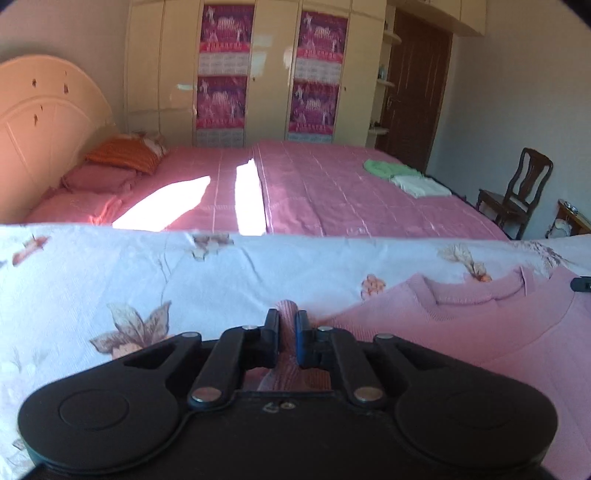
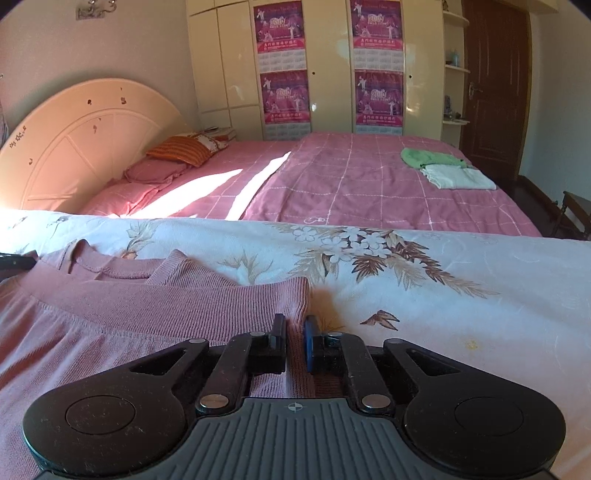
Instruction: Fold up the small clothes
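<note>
Lying spread on the white floral bedsheet point(image 2: 424, 266), pink ribbed knit sweater point(image 2: 110, 325) pinched at both ends, left gripper point(image 1: 286, 325) and right gripper point(image 2: 295, 328) each clamped tight on a fold of its fabric.

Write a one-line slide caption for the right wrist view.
Right gripper shut on pink sweater hem, on floral sheet.

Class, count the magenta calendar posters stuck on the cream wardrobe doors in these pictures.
4. On the left door, an upper poster and a lower poster; on the right door, an upper poster and a lower poster. None appears hidden.
</note>
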Available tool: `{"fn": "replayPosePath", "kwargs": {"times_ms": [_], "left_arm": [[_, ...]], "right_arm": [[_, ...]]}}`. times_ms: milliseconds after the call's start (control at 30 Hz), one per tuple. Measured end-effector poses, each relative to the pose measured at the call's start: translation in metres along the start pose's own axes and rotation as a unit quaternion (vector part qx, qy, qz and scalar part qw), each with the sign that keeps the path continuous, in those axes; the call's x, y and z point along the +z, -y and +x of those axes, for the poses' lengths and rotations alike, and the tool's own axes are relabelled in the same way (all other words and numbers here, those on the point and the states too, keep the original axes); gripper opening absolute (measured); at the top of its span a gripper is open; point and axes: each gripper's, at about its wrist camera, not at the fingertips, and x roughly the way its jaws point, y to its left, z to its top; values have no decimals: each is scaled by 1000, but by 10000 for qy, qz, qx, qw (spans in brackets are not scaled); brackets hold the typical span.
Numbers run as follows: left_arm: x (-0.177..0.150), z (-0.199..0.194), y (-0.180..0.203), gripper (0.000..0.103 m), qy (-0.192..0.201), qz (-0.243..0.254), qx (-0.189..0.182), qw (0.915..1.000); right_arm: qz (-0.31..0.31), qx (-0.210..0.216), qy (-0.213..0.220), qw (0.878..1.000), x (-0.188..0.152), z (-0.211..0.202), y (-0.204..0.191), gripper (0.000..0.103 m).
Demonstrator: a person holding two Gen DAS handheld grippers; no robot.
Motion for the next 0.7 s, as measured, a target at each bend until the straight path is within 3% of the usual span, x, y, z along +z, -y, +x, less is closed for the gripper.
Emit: {"fn": "replayPosePath", "kwargs": {"times_ms": [67,133,200,300,467,500,533,567,600,633,667,700], "left_arm": [[7,-15,4,7,496,-78,122,9987],[17,-15,6,7,676,-139,201,9974],[22,3,7,7,379,-114,245,9989],[4,39,14,8,-522,325,699,9957],[-2,29,8,11,-404,230,920,9947],[0,25,1,24,-376,-38,992,9944],[2,15,-8,36,-189,-375,1069,9934],[4,-3,-12,40,107,-660,1016,9926],[6,-22,-10,43,390,-776,754,9934],[7,-38,3,48,571,-675,454,9950],[7,-45,24,53,548,-424,222,9974],[4,-47,42,67,436,-235,22,9988]], "right_arm": [[209,-63,490,9986,4,-17,4,8],[258,-193,724,9969,9,-25,6,8],[243,-325,595,9974,9,-17,7,8],[173,-474,-99,9987,1,9,7,8],[79,-594,-133,9981,-4,15,6,8],[79,-582,-148,9982,-4,15,7,8],[111,-579,-163,9981,-2,13,8,13],[106,-741,-159,9971,0,8,6,23],[-27,-1000,6,9950,3,-2,-2,53],[-300,-887,388,9948,4,-18,-13,64],[-393,-494,418,9971,7,-25,-22,64],[-338,-127,242,9991,10,-24,-33,64]]}}
